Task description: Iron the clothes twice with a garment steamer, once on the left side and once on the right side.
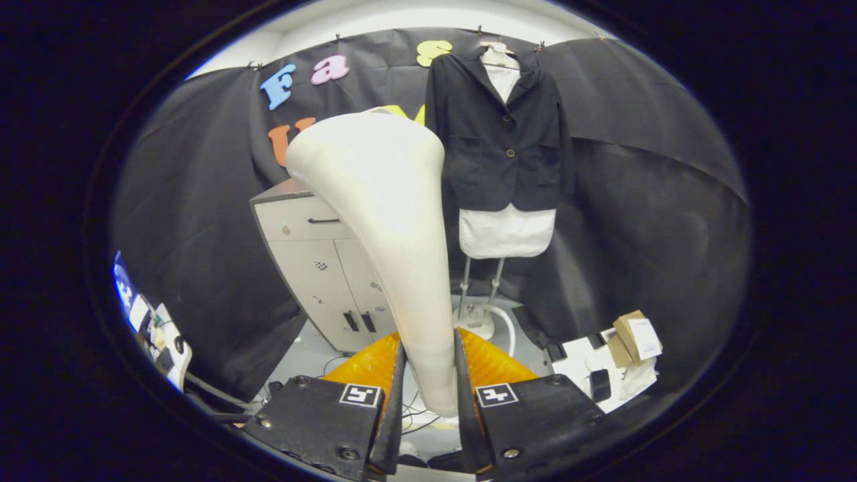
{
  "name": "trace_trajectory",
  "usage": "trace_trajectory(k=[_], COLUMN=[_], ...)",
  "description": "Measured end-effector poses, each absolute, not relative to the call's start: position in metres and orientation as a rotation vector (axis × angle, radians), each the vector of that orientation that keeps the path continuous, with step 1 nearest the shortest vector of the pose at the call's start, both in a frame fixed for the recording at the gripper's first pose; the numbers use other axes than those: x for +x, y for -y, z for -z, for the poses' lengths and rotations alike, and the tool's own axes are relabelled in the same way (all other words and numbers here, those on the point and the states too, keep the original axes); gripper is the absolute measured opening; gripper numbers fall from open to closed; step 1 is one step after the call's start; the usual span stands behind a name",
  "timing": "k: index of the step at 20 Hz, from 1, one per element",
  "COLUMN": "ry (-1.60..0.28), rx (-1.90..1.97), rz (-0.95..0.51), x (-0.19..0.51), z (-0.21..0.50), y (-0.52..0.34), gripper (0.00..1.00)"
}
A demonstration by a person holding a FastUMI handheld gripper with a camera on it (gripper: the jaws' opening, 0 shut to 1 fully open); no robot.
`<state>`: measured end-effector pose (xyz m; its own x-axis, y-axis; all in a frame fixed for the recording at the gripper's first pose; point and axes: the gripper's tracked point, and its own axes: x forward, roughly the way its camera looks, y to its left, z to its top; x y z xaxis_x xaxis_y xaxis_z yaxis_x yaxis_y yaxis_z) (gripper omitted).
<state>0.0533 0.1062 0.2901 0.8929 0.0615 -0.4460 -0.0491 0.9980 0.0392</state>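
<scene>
The cream steamer (381,227) stands upright between the fingers (428,375), narrow at the handle and flaring to a broad head; both fingers press its handle. Beyond it a dark jacket (499,140) over a white shirt (507,231) hangs on a stand, beside a cabinet (315,261).
</scene>
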Motion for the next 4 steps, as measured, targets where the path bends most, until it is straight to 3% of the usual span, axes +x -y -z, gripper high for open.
trace_trajectory(k=[4], ry=[-0.46], rx=[0.014], rz=[-0.068], x=[0.0452], z=[-0.2928], y=[-0.1096], gripper=[0.38])
